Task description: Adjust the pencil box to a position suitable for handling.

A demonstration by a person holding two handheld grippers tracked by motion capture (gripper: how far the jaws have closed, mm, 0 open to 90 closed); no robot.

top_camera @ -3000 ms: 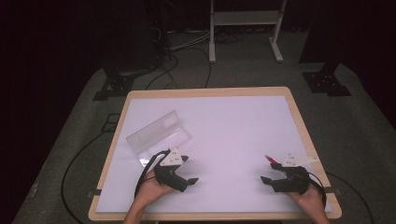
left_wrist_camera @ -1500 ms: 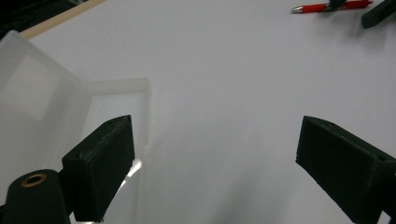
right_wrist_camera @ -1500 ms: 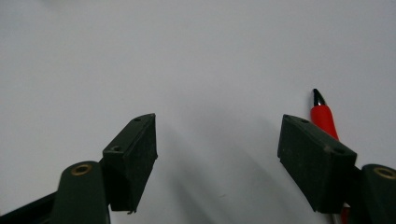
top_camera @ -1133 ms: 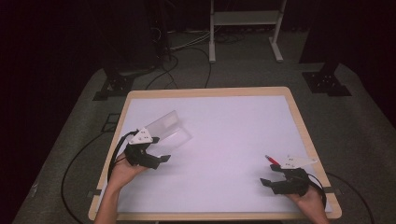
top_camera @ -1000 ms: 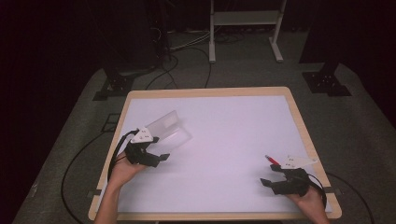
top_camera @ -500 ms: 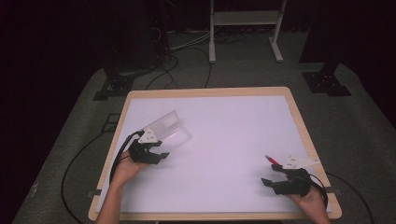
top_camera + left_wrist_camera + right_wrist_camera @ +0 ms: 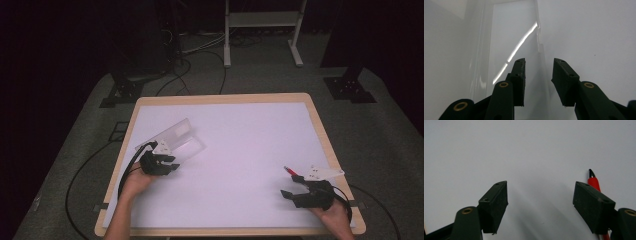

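A clear plastic case [image 7: 175,137] lies open on the left of the white table [image 7: 240,150]. My left gripper [image 7: 171,164] sits at its near edge. In the left gripper view its jaws [image 7: 539,75] straddle a thin upright clear wall of the case [image 7: 509,37]. They have just been closing, and a gap still shows on both sides of the wall. A red pen [image 7: 290,171] lies near the front right. My right gripper [image 7: 294,186] rests beside it, open. In the right gripper view the pen [image 7: 593,181] runs just outside the right jaw, with nothing between the jaws [image 7: 540,202].
The table has a wooden rim [image 7: 220,98]. Black cables [image 7: 85,170] trail off its left side onto the grey carpet. A white stand [image 7: 262,20] and dark equipment bases [image 7: 350,87] sit on the floor beyond the far edge.
My left gripper has moved from the front of the table to the case's near edge and sunk a little, and its jaws have narrowed around the clear wall. The right gripper has stayed put.
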